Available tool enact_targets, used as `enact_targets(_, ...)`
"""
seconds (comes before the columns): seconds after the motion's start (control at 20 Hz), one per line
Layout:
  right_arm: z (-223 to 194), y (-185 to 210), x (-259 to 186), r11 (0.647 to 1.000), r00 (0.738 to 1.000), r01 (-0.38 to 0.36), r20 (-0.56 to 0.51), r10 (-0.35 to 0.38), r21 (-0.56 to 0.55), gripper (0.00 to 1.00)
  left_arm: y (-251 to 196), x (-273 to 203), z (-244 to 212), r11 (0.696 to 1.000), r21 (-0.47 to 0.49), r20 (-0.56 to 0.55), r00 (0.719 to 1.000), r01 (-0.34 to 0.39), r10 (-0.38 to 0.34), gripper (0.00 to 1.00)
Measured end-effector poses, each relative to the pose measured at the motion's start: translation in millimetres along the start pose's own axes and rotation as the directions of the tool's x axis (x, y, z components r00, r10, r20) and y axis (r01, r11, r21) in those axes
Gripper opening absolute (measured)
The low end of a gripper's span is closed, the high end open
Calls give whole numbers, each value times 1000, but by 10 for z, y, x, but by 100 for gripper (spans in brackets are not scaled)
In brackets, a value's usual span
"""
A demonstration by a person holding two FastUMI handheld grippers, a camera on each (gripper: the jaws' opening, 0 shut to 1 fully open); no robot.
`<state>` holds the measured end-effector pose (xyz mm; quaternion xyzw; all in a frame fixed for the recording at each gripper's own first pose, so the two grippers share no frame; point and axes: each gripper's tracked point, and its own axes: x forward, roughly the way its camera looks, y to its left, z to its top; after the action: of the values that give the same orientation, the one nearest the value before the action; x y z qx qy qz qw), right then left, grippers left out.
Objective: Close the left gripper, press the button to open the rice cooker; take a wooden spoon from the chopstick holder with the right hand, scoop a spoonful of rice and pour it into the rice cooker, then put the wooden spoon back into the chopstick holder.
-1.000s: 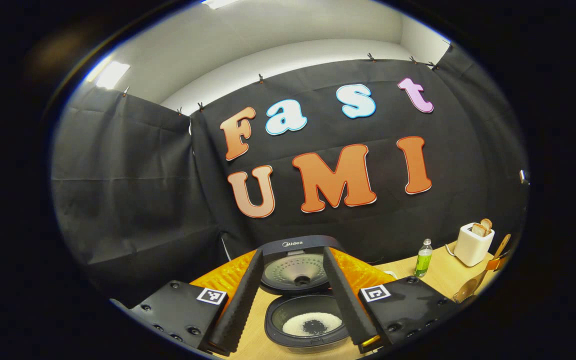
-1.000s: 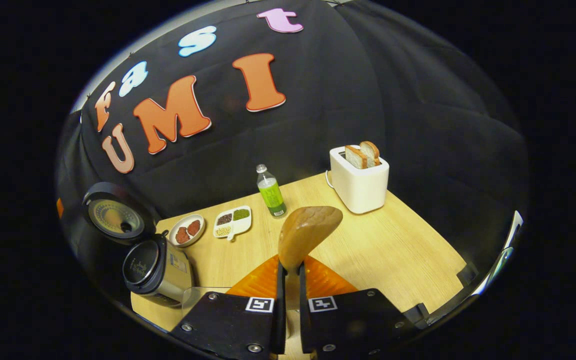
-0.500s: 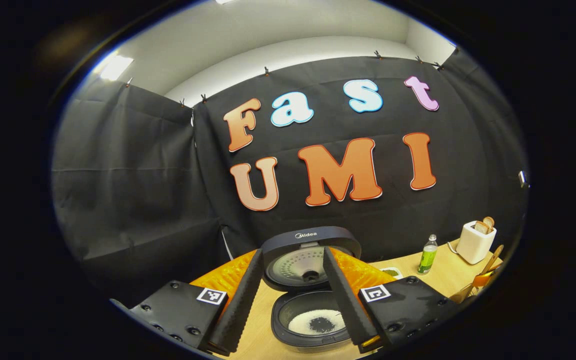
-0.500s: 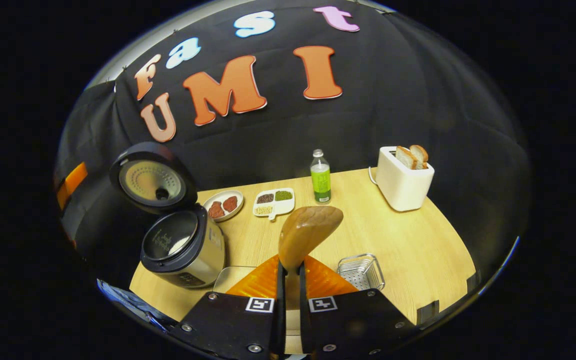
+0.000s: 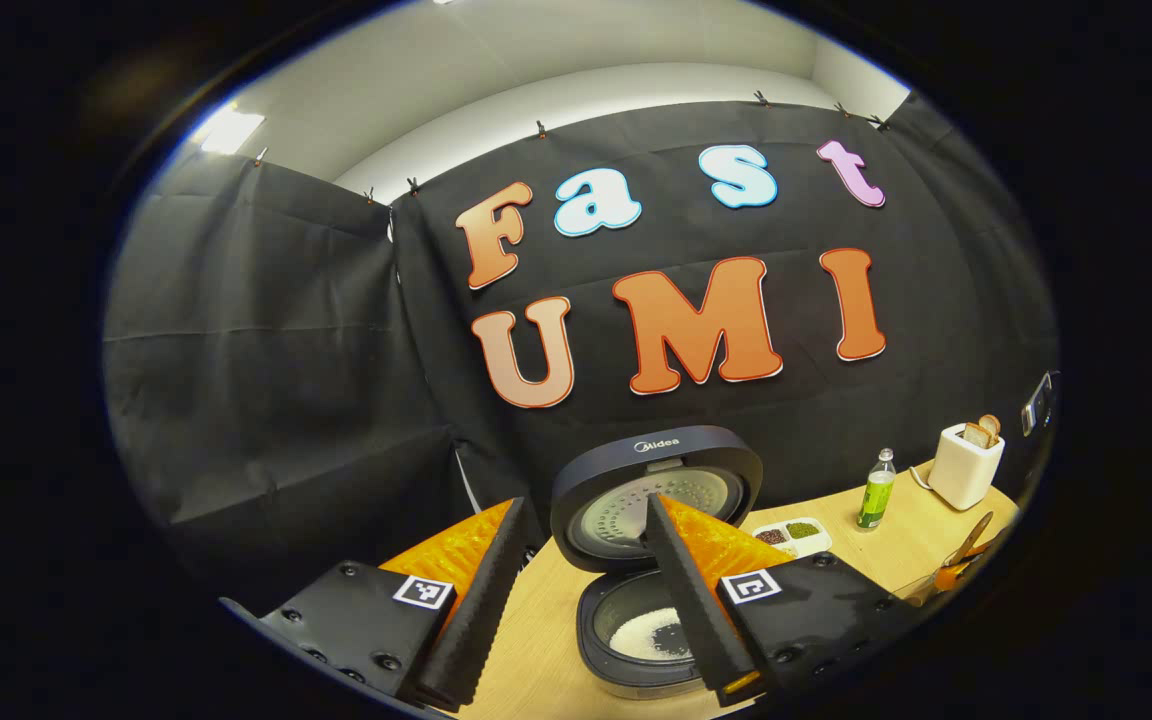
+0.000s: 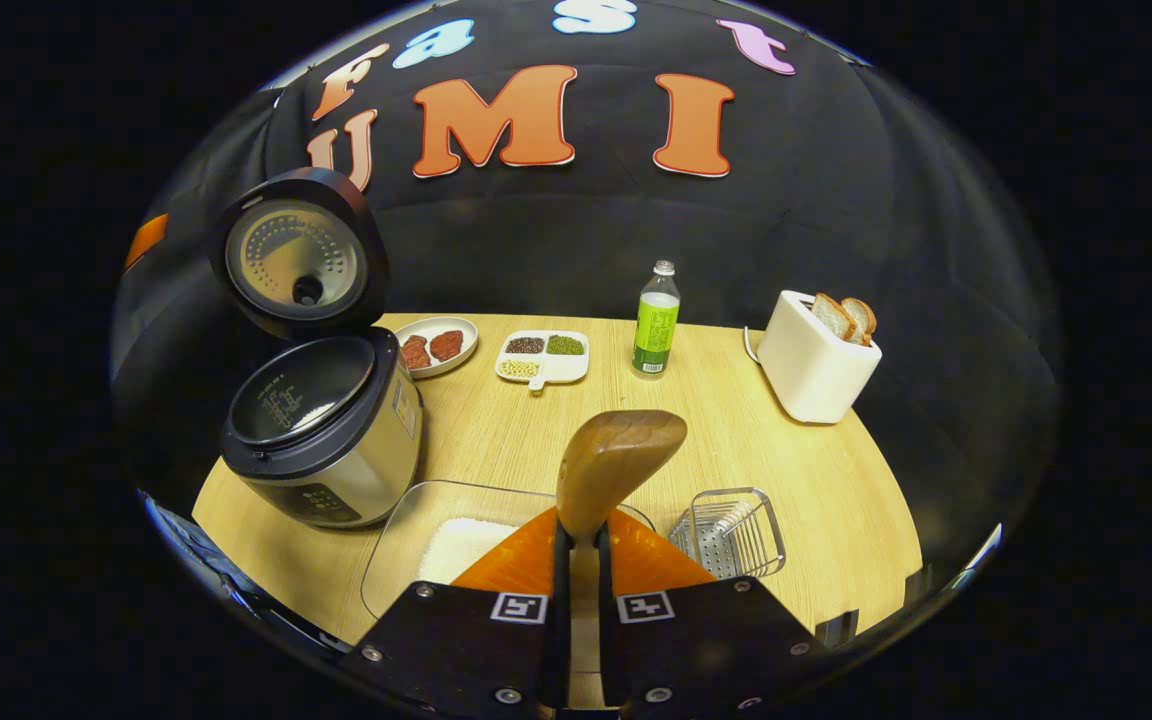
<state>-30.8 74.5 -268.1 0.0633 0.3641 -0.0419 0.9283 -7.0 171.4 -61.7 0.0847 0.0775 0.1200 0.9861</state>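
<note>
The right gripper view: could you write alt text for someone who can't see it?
The right gripper holds a wooden spoon upright above a clear rice container and a wire chopstick holder. On the wooden table, an open rice cooker stands left, with a green bottle and a toaster farther back.

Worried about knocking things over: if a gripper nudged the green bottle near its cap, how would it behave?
The green bottle stands tall and narrow on the table, so it would probably tip rather than slide. Once down, its round body would likely roll.
</note>
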Motion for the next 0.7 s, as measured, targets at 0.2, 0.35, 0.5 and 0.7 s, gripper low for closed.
enact_targets(0.2, 6, -98, 91, 996, 998, 66, 20, -65, -64, 11, 121, 15, -68, 1000, 0, -13, 1000, -13, 13, 90)
enact_targets(0.35, -47, -96, 134, 989, 996, 83, 26, -80, -121, 11, 174, 35, -152, 1000, -3, -31, 999, -25, 25, 80)
enact_targets(0.5, -201, -23, 202, 978, 995, 96, 15, -95, -185, 11, 223, 38, -219, 999, -2, -47, 998, -33, 33, 75)
enact_targets(0.7, -270, 84, 188, 963, 991, 121, 79, -105, -241, 12, 275, 67, -300, 999, 11, -67, 997, -30, 30, 75)
